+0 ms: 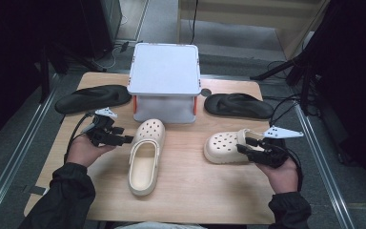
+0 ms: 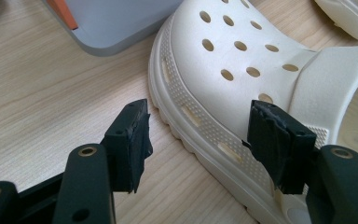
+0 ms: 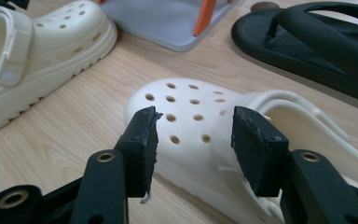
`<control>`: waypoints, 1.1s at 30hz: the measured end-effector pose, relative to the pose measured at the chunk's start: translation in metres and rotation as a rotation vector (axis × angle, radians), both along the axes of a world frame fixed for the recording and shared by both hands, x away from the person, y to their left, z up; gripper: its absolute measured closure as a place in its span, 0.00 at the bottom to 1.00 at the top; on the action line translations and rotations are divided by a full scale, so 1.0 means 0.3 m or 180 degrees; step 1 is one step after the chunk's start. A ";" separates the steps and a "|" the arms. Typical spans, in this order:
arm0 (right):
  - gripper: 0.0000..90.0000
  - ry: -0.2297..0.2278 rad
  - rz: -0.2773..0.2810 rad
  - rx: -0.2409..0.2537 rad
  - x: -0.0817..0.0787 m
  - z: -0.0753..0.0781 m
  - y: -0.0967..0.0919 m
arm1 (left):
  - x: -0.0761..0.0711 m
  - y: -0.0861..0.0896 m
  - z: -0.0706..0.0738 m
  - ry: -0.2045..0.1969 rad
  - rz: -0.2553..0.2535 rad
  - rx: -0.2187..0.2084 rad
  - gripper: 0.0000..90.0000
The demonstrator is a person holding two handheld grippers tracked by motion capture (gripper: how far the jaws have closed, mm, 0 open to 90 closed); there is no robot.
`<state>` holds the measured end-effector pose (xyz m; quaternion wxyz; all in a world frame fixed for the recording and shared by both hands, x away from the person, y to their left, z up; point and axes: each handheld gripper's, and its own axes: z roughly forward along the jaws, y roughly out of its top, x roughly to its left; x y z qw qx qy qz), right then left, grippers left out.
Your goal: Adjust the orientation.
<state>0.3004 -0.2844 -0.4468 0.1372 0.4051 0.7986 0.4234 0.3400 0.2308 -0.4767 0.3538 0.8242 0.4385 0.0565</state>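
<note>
Wooden table point(image 1: 186, 191) — clogs point(image 1: 145, 155), sandals point(image 1: 93, 98), stand point(image 1: 164, 83)

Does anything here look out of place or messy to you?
Yes: the two cream clogs don't sit as a pair. The left clog points away toward the grey box, while the right clog lies crosswise. The black sandals are split either side of the box.

Open lane of bare table point(image 1: 186, 157) between left clog point(image 1: 145, 155) and right clog point(image 1: 228, 147), running up to the grey box point(image 1: 164, 81), which blocks the middle rear. Black sandals point(image 1: 93, 98) point(image 1: 238, 105) flank the box. Front table strip free. Table edges outside each clog clear enough for a gripper.
</note>
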 end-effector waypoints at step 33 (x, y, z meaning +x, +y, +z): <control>0.57 0.0308 0.0236 -0.0206 0.110 -0.106 -0.008 | -0.037 -0.004 0.007 -0.0082 -0.0054 0.0171 0.45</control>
